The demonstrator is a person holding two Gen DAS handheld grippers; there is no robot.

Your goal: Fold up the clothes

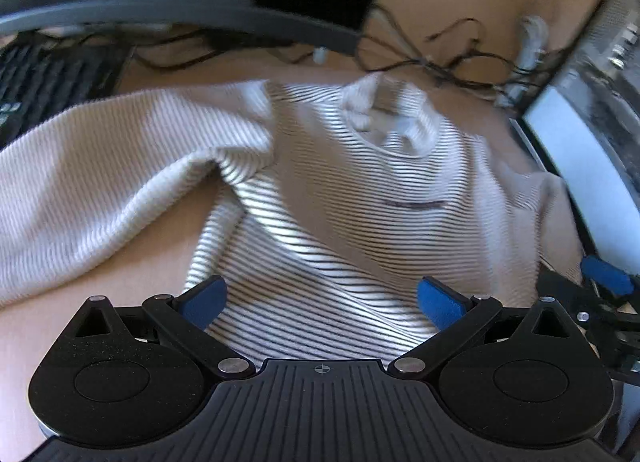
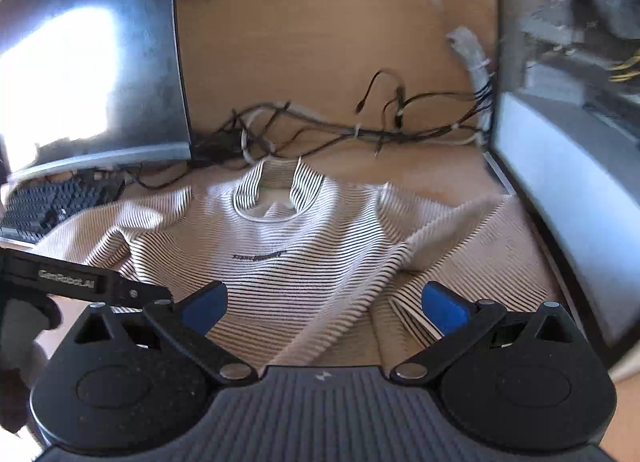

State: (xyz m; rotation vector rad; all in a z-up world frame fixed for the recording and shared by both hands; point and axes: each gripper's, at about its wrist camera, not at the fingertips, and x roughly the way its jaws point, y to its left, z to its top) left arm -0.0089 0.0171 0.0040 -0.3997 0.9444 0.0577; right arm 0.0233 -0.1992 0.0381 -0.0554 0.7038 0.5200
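While both grippers hang over the near hem, I read the left gripper (image 1: pixel 320 302) as wide open with nothing between its blue pads, and the right gripper (image 2: pixel 325 306) the same, spread wide and empty. Striped sweater (image 2: pixel 280 246) lies front up on the bench (image 2: pixel 328 61), collar (image 2: pixel 276 193) pointing away from me, cable tangle (image 2: pixel 340 129) just beyond it. Judgement: soft ribbed knit, light, drapes and bunches, will sag if lifted at one point, so I'd pinch at a shoulder seam or sleeve cuff, two layers at once. Left sleeve (image 1: pixel 100 181) is flopped outward toward the keyboard (image 1: pixel 44 81); right sleeve (image 2: pixel 440 238) lies crossed diagonally over the body. Left view shows the left sleeve's full spread and the right gripper's blue tip at its edge. Right view shows the chest lettering (image 2: pixel 259 256), the crossed sleeve, the monitor (image 2: pixel 92 61) and the left gripper's arm.
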